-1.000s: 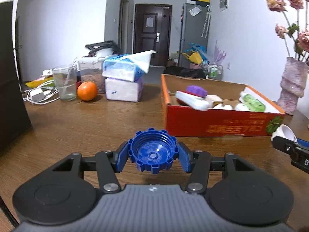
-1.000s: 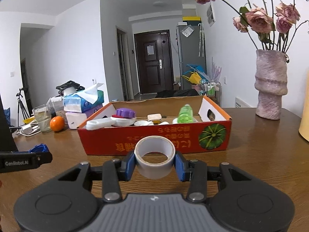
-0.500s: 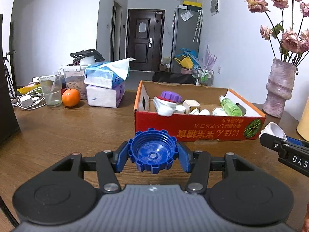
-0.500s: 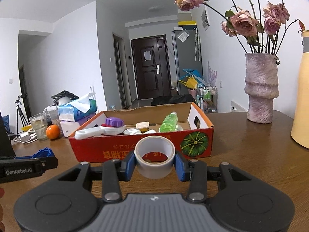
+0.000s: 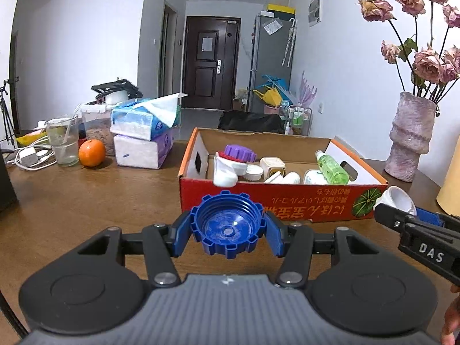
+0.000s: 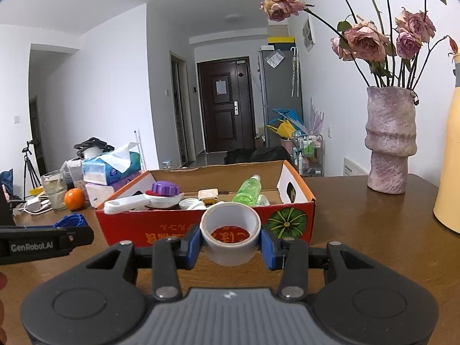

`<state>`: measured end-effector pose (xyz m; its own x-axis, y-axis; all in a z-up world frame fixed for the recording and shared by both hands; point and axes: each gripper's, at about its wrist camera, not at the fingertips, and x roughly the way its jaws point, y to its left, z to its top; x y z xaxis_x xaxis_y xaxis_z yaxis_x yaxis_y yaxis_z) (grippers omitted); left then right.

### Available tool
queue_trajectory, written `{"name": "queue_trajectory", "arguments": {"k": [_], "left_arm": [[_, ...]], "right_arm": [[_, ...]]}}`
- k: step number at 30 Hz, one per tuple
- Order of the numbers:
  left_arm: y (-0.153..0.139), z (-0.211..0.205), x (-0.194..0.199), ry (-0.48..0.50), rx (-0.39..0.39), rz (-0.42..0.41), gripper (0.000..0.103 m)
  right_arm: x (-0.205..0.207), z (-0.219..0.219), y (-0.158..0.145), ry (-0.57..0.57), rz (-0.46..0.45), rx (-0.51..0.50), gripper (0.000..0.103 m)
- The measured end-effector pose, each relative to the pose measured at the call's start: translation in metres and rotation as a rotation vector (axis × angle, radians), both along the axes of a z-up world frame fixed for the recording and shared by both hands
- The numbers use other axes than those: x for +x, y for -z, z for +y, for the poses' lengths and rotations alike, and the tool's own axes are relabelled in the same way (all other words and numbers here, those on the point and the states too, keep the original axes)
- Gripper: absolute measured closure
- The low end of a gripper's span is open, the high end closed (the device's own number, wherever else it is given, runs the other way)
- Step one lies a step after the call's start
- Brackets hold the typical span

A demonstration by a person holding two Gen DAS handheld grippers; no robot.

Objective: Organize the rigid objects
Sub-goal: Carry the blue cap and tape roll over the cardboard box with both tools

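An open red cardboard box [image 5: 276, 201] is set on the wooden table [image 5: 86, 201], at 12 o'clock of both grippers. Inside it are seen a purple cap [image 5: 240, 153], a white scoop-shaped item [image 5: 227, 172], a green bottle [image 5: 330, 168] lying on its side, a small cream square container [image 5: 272, 164] and further white lids. The near wall of the box faces the grippers; bare table is left between that wall and the fingertips. At 10 o'clock, well apart from the box, stand a glass [image 5: 63, 141], an orange [image 5: 92, 153] and stacked tissue packs [image 5: 143, 141]. At 2 o'clock a pink vase [image 5: 409, 138] is placed near the table edge.

The left gripper [image 5: 227, 228] is closed on a blue cap [image 5: 227, 227], open side toward the camera. The right gripper [image 6: 231, 240] is clamped on a tape roll [image 6: 230, 234], just short of the box's near wall.
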<state>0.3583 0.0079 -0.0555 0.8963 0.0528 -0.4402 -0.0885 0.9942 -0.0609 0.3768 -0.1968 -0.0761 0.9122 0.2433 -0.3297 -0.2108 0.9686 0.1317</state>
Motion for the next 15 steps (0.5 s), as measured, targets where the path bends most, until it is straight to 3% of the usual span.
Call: {"name": "queue_trajectory", "arguments": {"k": [15], "left_arm": [[-0.016,-0.025,0.07,0.049,-0.017,-0.062,0.048]], "right_arm": [[0.06,-0.003,-0.002,0.013,-0.031,0.0,0.061]]}}
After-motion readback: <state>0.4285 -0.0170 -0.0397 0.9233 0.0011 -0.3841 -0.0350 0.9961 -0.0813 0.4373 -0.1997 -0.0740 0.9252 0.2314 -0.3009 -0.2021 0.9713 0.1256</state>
